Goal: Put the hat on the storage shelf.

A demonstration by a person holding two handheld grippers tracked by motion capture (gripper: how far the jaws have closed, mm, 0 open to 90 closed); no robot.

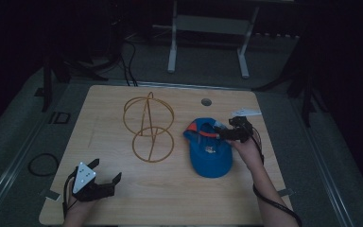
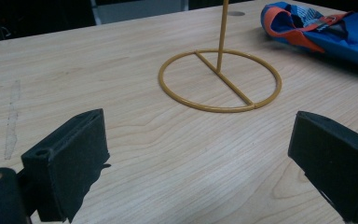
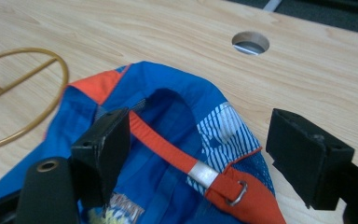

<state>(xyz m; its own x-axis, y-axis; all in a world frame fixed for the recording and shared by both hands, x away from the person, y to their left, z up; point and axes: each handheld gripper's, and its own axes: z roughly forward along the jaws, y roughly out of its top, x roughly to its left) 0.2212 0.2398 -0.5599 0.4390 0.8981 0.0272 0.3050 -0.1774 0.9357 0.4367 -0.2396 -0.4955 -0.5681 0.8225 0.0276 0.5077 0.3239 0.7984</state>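
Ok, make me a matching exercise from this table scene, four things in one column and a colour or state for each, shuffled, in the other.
Things:
1. cap
2. wire stand
3. left gripper
4. strap

Colour or state:
A. orange, with a metal ring at its end
B. open, nothing between its jaws
C. mostly blue, lying on the table
D. yellow, upright on a round base

Pairs: 1-C, 2-D, 3-B, 4-A

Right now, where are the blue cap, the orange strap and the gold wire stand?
blue cap [image 1: 211,158]: high view, on its blue crown.
orange strap [image 3: 165,147]: right gripper view, mid-strap.
gold wire stand [image 2: 214,108]: left gripper view, on its base ring.
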